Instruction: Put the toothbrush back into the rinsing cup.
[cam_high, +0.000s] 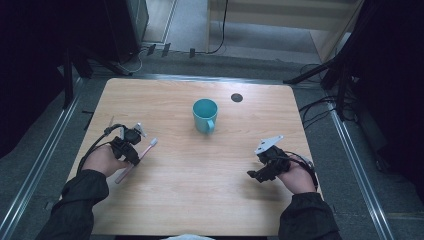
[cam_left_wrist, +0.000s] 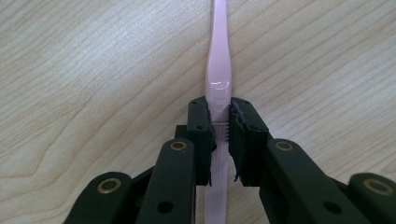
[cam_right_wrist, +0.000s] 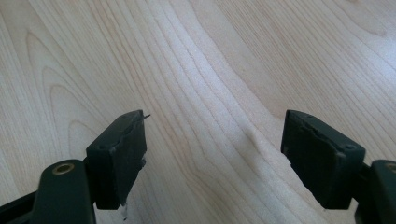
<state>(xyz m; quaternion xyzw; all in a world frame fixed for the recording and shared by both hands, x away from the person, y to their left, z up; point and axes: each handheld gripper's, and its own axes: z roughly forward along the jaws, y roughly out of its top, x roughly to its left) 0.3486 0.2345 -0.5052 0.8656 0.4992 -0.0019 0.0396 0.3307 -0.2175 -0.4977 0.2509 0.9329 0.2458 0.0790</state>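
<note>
- Left tool (cam_left_wrist: 219, 133) — we see its jaws clamped on the pink toothbrush (cam_left_wrist: 218, 70), which lies flat on the desk (cam_high: 200, 170), left of the teal cup (cam_high: 205, 115).
- Right tool (cam_right_wrist: 215, 154) — gaping wide, holding nothing, over bare wood.

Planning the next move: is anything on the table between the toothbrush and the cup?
Nothing visible: bare table lies between the toothbrush, gripped by the left claw, and the cup.
</note>
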